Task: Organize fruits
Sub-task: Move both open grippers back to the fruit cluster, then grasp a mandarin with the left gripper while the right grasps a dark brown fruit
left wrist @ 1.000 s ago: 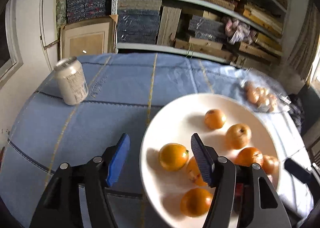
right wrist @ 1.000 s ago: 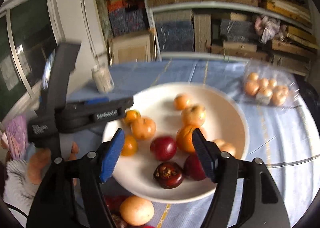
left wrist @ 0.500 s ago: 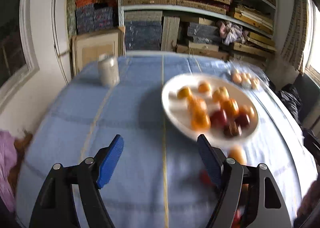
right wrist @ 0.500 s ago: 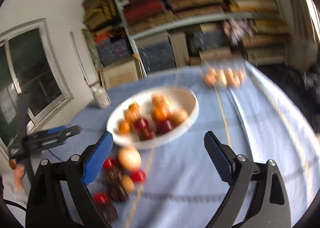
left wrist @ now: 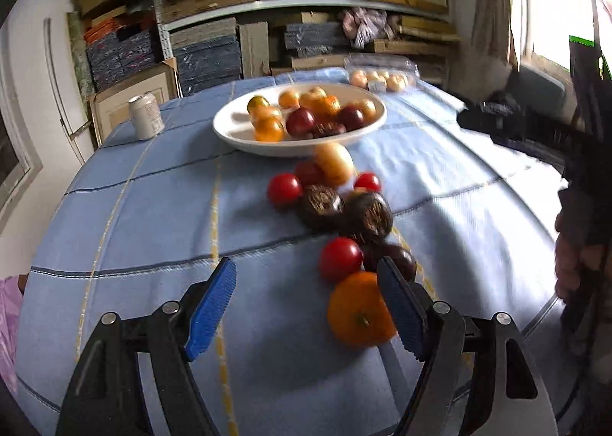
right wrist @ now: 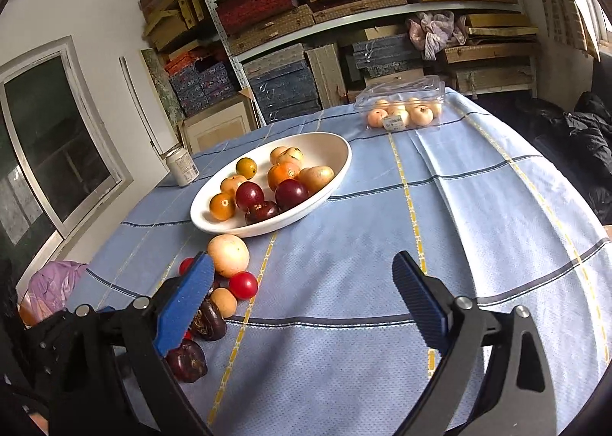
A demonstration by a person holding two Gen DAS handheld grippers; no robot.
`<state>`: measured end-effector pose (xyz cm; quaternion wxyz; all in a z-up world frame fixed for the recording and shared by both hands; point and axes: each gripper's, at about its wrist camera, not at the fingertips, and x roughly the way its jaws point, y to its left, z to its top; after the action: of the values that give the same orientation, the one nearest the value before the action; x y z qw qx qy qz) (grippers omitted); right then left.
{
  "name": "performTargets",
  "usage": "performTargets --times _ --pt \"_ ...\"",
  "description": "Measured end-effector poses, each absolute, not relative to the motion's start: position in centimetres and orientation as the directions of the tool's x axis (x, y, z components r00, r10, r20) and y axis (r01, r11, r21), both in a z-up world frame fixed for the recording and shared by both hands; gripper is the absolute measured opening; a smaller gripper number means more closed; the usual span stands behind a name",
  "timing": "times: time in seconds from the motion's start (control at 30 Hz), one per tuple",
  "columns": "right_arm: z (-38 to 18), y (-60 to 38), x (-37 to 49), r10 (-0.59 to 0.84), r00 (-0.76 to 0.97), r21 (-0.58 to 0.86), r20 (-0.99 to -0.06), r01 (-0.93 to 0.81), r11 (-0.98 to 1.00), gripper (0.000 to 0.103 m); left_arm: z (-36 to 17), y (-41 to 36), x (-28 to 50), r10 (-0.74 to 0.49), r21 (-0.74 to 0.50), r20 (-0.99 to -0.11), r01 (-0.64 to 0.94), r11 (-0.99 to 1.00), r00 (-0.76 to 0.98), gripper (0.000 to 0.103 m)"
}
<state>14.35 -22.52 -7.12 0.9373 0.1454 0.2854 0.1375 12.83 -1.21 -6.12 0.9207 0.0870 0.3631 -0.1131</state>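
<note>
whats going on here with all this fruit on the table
A person with a gripper in each hand is sorting fruit into a white plate. Part of it already lies there; loose fruit still sits on the blue tablecloth. The left gripper is open and empty, near an orange. The right gripper is opening, nothing between its jaws.

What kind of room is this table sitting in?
Probably a storeroom or back room of a home or shop: metal shelves packed with stacked boxes stand behind a table with a blue checked cloth, and a white bowl of fruit sits on it.
</note>
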Motion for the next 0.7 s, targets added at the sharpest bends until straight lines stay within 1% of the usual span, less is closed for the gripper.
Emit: performTargets --times 0.13,0.4,0.7 --pt "-7.0 -22.4 14.2 0.342 0.799 0.347 -0.495 -0.179 0.921 0.092 -6.1 -1.4 13.2 -0.16 0.072 -0.693 0.289 0.955 0.702 0.079" --pt "-6.9 -22.5 14.1 0.34 0.8 0.35 -0.495 -0.174 0.92 0.093 -7.0 -2.6 12.6 -0.262 0.022 -0.728 0.405 0.914 0.633 0.08" --pt "-6.9 -22.5 14.1 0.349 0.794 0.353 -0.498 -0.182 0.918 0.093 -8.2 -3.6 12.7 -0.274 0.029 -0.762 0.453 0.891 0.587 0.079"
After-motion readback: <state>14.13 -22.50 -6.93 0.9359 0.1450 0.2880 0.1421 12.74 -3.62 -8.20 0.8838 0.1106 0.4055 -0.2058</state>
